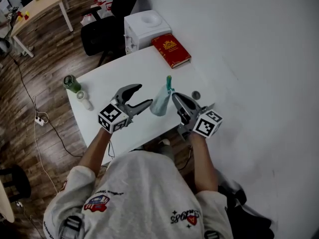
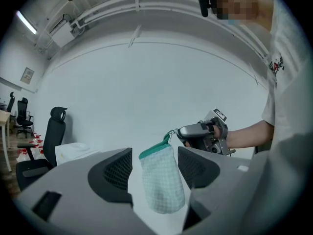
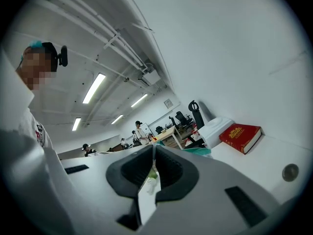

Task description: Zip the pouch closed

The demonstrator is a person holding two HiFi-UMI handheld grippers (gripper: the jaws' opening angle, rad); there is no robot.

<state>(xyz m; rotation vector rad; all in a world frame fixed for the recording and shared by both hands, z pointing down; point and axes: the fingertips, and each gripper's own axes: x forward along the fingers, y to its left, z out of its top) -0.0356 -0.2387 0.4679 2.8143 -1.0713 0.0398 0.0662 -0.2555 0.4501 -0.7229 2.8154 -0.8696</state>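
Now pouch (image 1: 160, 103) hangs clear above table (image 1: 144, 63) — right gripper (image 1: 174, 96) pinching its top, left gripper (image 1: 145, 94) wide around it, untouching.

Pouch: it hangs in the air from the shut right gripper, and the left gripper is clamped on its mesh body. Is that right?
Not quite. The left gripper is open, not clamped: the left gripper view shows its jaws apart, with a gap between each one and the pouch. The rest holds: the pouch hangs in the air from the shut right gripper.
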